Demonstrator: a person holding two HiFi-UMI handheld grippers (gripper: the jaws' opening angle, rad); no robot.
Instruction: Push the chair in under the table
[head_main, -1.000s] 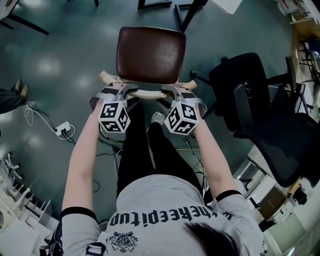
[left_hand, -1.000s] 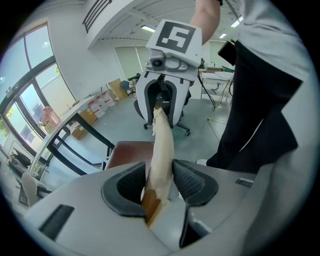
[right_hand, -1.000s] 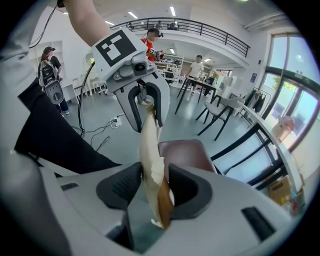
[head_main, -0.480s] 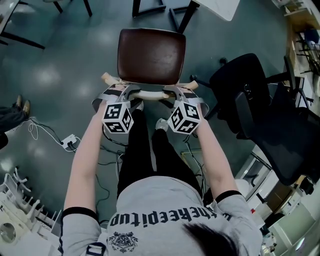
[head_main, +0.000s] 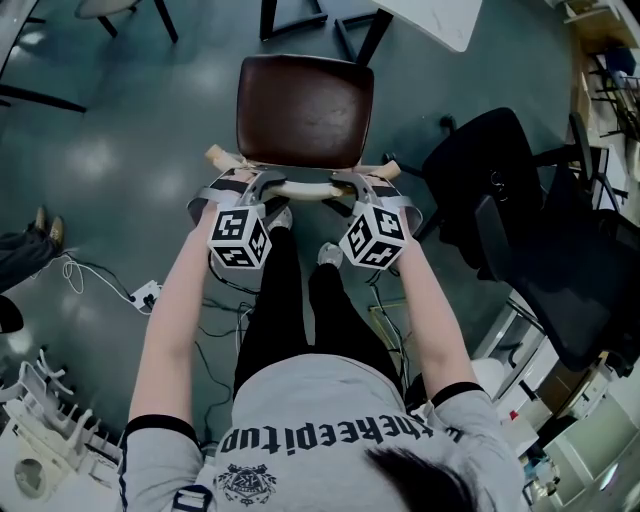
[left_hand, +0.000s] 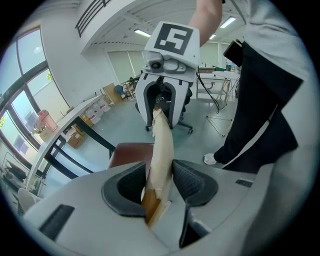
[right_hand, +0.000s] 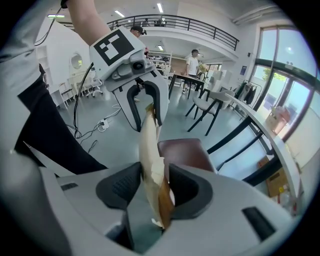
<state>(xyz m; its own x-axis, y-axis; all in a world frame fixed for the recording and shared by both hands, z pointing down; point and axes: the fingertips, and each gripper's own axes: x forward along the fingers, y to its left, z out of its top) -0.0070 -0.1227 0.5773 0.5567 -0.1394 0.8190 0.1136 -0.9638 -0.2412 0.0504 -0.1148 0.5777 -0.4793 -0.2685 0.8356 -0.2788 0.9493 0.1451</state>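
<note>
A chair with a brown seat (head_main: 305, 108) and a pale wooden back rail (head_main: 300, 188) stands on the grey floor in front of me. My left gripper (head_main: 256, 186) is shut on the rail's left part and my right gripper (head_main: 348, 186) on its right part. In the left gripper view the rail (left_hand: 161, 145) runs between the pads of the left gripper (left_hand: 161, 176), with the right gripper (left_hand: 162, 102) clamped further along. The right gripper view shows the rail (right_hand: 149, 145) between the pads of the right gripper (right_hand: 152, 186). A white table corner (head_main: 440, 18) on black legs (head_main: 365, 35) lies just beyond the seat.
A black office chair (head_main: 530, 230) stands close on the right. A power strip with cables (head_main: 148, 293) lies on the floor at the left, with a white rack (head_main: 40, 440) lower left. Another chair's legs (head_main: 165, 18) show at the top left.
Both grippers and the chair have moved forward together toward the table. More of the table corner shows at the top, and the power strip has slid down the picture.
</note>
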